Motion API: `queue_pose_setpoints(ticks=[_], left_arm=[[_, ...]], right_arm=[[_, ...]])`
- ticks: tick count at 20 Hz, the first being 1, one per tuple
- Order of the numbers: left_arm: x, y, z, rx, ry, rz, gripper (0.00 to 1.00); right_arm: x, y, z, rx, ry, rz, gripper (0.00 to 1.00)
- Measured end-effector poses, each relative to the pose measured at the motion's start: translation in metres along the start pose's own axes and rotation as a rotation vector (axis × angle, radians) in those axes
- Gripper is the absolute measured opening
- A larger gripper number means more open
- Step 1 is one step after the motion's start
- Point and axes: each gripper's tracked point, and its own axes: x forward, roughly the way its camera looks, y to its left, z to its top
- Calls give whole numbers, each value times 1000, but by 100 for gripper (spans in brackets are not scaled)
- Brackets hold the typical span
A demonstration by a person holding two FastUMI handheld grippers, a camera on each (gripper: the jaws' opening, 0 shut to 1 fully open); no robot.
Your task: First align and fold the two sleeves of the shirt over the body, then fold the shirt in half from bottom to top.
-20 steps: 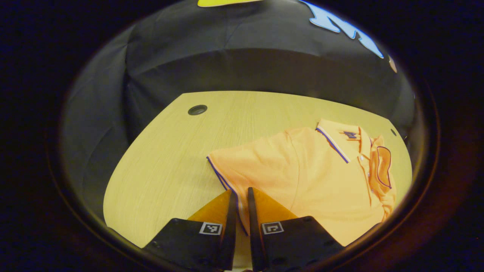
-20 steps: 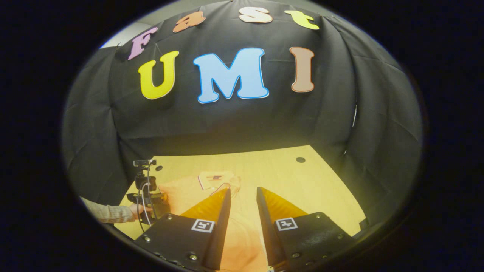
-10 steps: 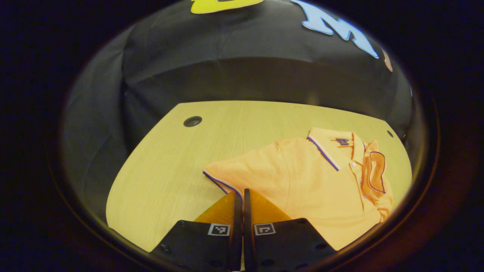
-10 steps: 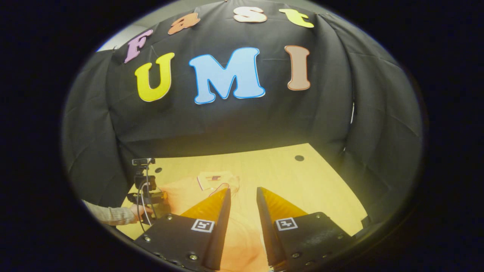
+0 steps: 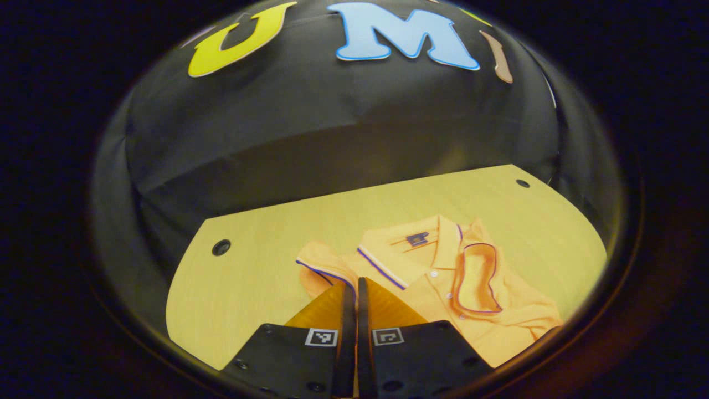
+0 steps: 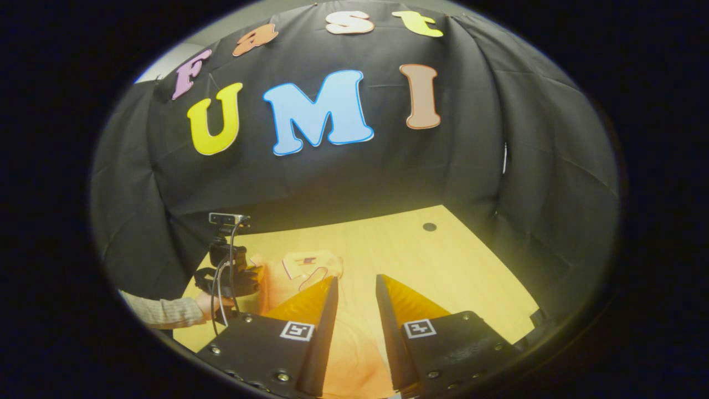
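Observation:
An orange polo shirt [image 5: 443, 293] with dark-trimmed collar lies on the wooden table [image 5: 249, 277]. One sleeve [image 5: 476, 274] lies folded over the chest. My left gripper [image 5: 352, 282] is shut on the trimmed cuff of the other sleeve [image 5: 324, 270], which is lifted and bunched beside the collar. In the right gripper view a hand [image 6: 206, 305] holds that left gripper [image 6: 243, 277] at the shirt's left edge. My right gripper [image 6: 356, 280] is open, hovering over the lower part of the shirt [image 6: 343, 354] with nothing between its fingers.
The table has round cable holes at its far corners [image 5: 221, 247] [image 5: 522, 183] [image 6: 429, 226]. Black cloth walls close in the table at the back and sides. Bare tabletop [image 6: 443, 266] lies to the right of the shirt. A person's sleeve [image 6: 160, 313] reaches in from the left.
My left gripper closed on the sleeve cuff, then lifted it and carried it in toward the collar. The right gripper has barely moved and stays open.

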Motion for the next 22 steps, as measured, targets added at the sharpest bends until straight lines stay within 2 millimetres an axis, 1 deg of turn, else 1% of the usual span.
queue_pose_setpoints(ticks=[3, 4, 6, 8, 10, 11, 12, 13, 14, 15, 16, 17, 19, 20, 22], left_arm=[[3, -43, 7, 32, 1, -61, 9], [5, -52, 7, 39, 7, -73, 9], [7, -68, 1, 51, 22, -90, 9], [11, -77, -2, 57, 31, -94, 8], [14, -80, -3, 67, 38, -75, 9], [16, -80, -2, 67, 36, -69, 11], [16, -80, -1, 62, 36, -70, 19], [17, -82, -2, 60, 40, -72, 22], [18, -83, -2, 60, 47, -71, 22], [16, -84, -5, 61, 55, -76, 30], [15, -85, -5, 63, 64, -74, 55], [14, -83, -6, 60, 64, -71, 63], [8, -81, -2, 42, 54, -69, 78], [3, -78, 2, 39, 46, -65, 91], [-10, -72, 13, 41, 15, -54, 90]], right_arm=[[-6, -13, -3, 23, -1, -24, 44], [-7, -17, -4, 33, -2, -32, 44], [-11, -26, -5, 50, -3, -49, 44], [-15, -35, -7, 62, -2, -64, 44], [-18, -42, -9, 71, 1, -75, 44], [-18, -45, -10, 77, 3, -78, 44], [-18, -47, -11, 83, 4, -79, 44], [-18, -48, -11, 90, 4, -77, 44], [-17, -48, -12, 94, 5, -74, 44], [-16, -48, -12, 94, 7, -69, 44], [-15, -47, -12, 91, 9, -65, 44], [-14, -47, -13, 87, 10, -59, 44], [-11, -47, -14, 76, 12, -46, 44], [-9, -45, -14, 71, 11, -38, 45], [-2, -38, -13, 64, 15, -17, 45]])
